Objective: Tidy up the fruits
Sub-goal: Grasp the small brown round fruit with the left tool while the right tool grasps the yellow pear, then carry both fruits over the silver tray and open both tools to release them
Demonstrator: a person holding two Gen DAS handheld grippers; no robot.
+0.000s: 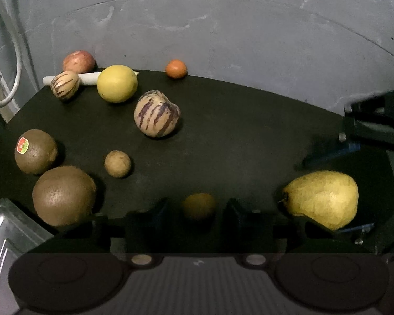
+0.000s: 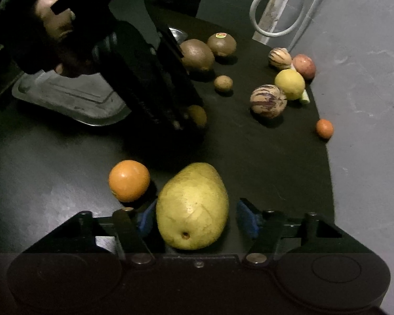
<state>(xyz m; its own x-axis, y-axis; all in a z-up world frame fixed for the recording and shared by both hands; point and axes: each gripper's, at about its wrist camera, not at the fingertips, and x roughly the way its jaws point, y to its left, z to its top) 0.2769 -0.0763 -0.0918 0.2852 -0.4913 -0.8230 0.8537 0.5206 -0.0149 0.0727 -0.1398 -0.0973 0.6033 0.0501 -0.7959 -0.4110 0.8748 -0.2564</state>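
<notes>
A yellow pear point(image 2: 192, 206) lies on the black mat point(image 2: 262, 152) between the open blue-padded fingers point(image 2: 247, 218) of my right gripper point(image 2: 194, 216); the pads do not touch it. The pear also shows in the left wrist view point(image 1: 324, 199). My left gripper point(image 1: 197, 210) is open around a small dim orange-brown fruit point(image 1: 199, 206), seen too in the right wrist view point(image 2: 198, 115). Two kiwis point(image 1: 63, 195) point(image 1: 35, 151), two striped pepino melons point(image 1: 157, 113) point(image 1: 65, 84), a lemon point(image 1: 117, 83), a small brown fruit point(image 1: 117, 163), a red apple point(image 1: 78, 61) and a small tangerine point(image 1: 176, 68) lie on the mat.
An orange point(image 2: 128, 180) sits left of the pear at the mat's edge. A metal tray point(image 2: 73, 97) lies on the grey table behind my left gripper; its corner shows in the left wrist view point(image 1: 2, 233). A white stick point(image 1: 88, 78) lies by the lemon. A white cable point(image 2: 273, 8) hangs at the back.
</notes>
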